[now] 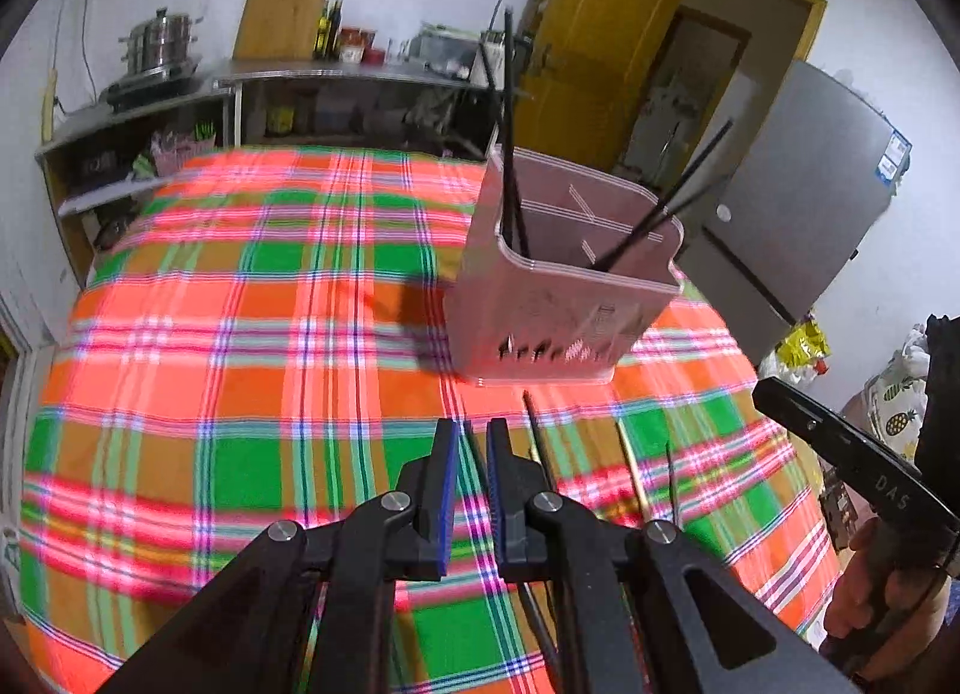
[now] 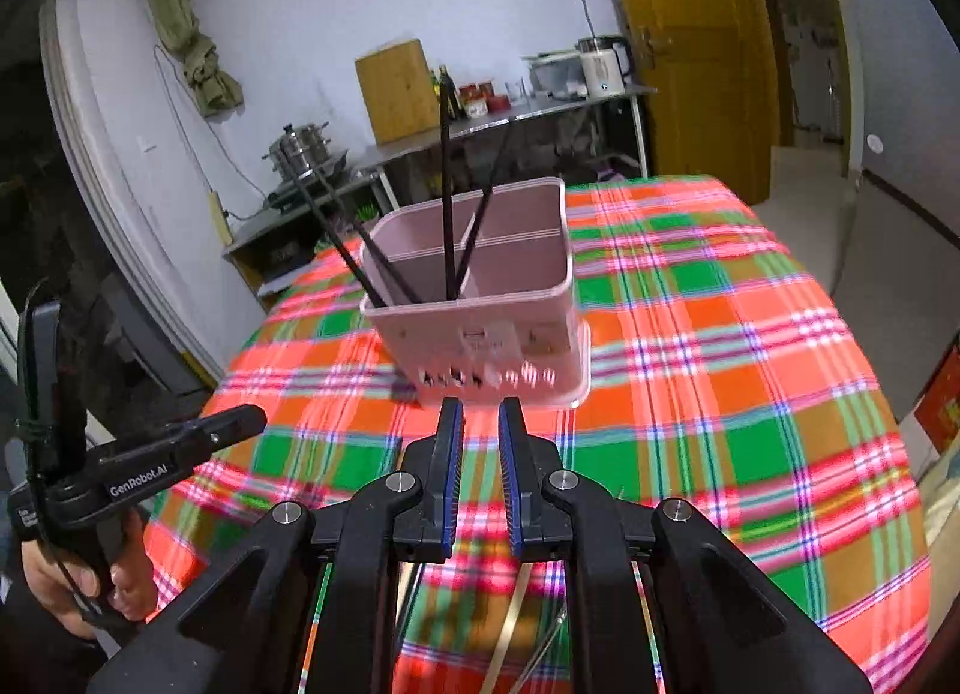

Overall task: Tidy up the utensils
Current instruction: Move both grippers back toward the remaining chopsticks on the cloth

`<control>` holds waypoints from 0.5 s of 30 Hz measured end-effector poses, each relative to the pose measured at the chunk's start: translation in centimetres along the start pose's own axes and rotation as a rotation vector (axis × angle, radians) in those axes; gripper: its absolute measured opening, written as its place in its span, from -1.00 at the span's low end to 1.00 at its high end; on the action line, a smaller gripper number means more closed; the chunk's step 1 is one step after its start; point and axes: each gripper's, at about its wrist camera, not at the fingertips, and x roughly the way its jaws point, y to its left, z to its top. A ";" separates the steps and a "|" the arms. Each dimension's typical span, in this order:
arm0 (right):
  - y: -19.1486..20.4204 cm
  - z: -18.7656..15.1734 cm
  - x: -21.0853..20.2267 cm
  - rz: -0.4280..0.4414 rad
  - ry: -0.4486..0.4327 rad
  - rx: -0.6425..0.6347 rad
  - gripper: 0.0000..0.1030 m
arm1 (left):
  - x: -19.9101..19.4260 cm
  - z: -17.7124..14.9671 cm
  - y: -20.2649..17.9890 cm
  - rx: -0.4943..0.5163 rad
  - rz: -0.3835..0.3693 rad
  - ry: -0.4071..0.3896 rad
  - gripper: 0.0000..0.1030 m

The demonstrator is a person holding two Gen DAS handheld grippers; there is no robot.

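Observation:
A pink utensil holder point(image 1: 558, 298) with dividers stands on the plaid tablecloth point(image 1: 240, 334) and holds several black chopsticks point(image 1: 510, 130). It also shows in the right wrist view point(image 2: 486, 298), with the chopsticks point(image 2: 447, 184) leaning in its compartments. My left gripper point(image 1: 473, 442) is open by a narrow gap and empty, just short of the holder. A loose black chopstick point(image 1: 537, 436) and thin utensils point(image 1: 630, 466) lie on the cloth to its right. My right gripper point(image 2: 480, 424) is open and empty, just in front of the holder. Utensil handles point(image 2: 510, 628) lie under it.
The right gripper's body point(image 1: 840, 448) sits at the right edge of the left wrist view; the left gripper's body point(image 2: 168, 454) sits at the left of the right wrist view. Behind the table stand a steel counter point(image 1: 336, 73) with a pot point(image 1: 159, 43), a yellow door point(image 1: 600, 34) and a fridge point(image 1: 804, 184).

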 end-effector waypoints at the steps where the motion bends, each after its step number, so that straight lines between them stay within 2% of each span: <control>1: -0.1 -0.3 0.3 0.001 0.011 0.003 -0.76 | 0.4 -0.4 0.1 -0.003 -0.001 0.013 -0.84; 12: -0.1 -2.1 2.5 0.005 0.085 0.006 -0.76 | 5.5 -2.3 0.1 -0.049 -0.022 0.135 -0.83; 14: -0.2 -2.3 2.8 0.005 0.094 0.008 -0.76 | 6.5 -2.3 0.0 -0.059 -0.030 0.155 -0.80; 15: -0.2 -2.4 2.9 0.005 0.097 0.008 -0.76 | 6.8 -2.3 0.0 -0.059 -0.028 0.169 -0.71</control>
